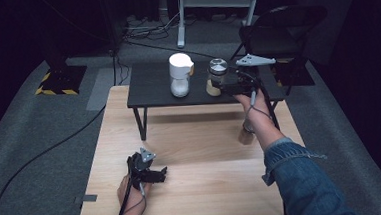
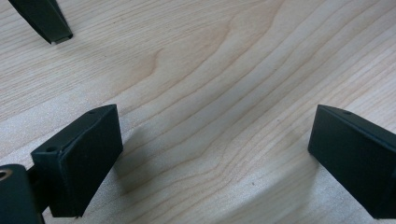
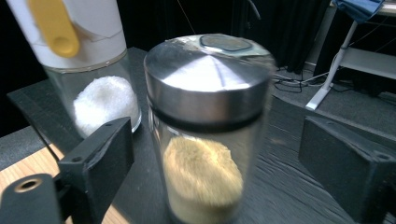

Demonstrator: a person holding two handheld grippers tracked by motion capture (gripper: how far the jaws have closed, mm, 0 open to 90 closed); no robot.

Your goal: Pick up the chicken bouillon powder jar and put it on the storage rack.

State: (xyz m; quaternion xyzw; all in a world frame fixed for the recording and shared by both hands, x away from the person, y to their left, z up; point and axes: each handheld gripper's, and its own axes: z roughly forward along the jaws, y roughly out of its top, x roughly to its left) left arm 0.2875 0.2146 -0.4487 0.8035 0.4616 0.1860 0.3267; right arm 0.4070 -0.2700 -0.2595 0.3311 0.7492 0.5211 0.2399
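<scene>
The right gripper (image 1: 225, 84) is at the small dark counter (image 1: 152, 80) that stands on the far part of the light wooden counter (image 1: 193, 187). Its jaws are released and stand apart on both sides of a glass jar with a metal lid (image 3: 208, 135), and in the right gripper view there is a gap between each pad and the glass, so the jar is between the jaws but it is not grasped. The jar stands upright on the dark counter and has a yellow-brown powder in its lower part. Just beside it, toward the left in the high view, stands a second glass jar with a white lid (image 1: 180, 74) and a yellow tab, and it holds something white and grainy. The two jars are near each other but they do not touch. The left gripper (image 1: 155, 175) rests low over the near part of the wooden counter, well apart from the jars, and its jaws are wide open with only bare wood between them.
</scene>
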